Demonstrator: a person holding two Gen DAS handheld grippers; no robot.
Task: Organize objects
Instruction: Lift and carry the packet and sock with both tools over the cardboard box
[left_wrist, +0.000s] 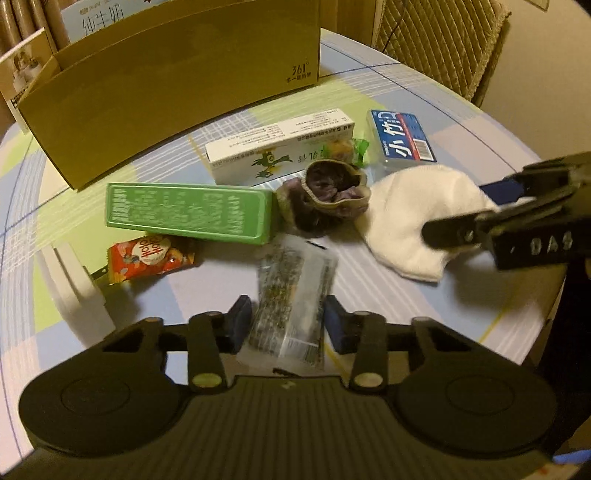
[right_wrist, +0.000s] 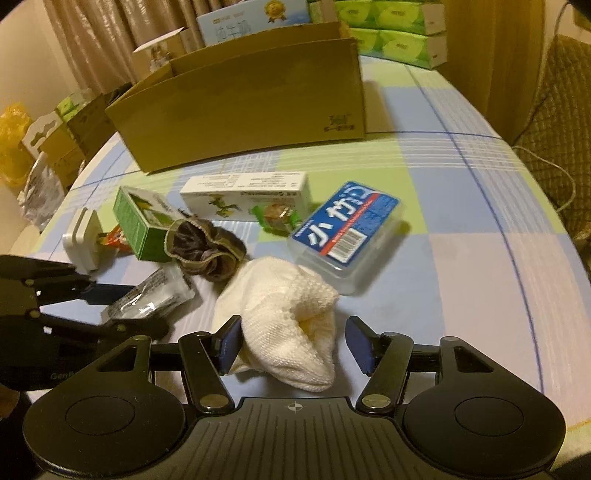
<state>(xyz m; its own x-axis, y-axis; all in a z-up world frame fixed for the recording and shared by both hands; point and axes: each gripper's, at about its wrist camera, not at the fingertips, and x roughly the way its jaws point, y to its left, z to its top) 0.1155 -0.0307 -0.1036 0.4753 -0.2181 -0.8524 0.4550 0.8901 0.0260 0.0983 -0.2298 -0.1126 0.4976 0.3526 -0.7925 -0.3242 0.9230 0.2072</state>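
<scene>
The left claw (left_wrist: 288, 325) pinches the clear packet (left_wrist: 291, 295), the right claw (right_wrist: 293, 345) gapes around the white sock (right_wrist: 284, 325); next, squeeze and lift both into the box (right_wrist: 251, 96).

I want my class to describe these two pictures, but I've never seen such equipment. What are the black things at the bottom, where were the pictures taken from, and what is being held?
There is no robot. A person holds a two-finger gripper in each hand, each with a camera looking along its fingers. One picture comes from the left gripper, the other from the right gripper. On the checked tablecloth lie a green box, a white box, a blue-labelled case, a dark crumpled cloth and a red snack packet, before a cardboard box. The left gripper seems closed on a clear packet. The right stands open around a white sock.
</scene>
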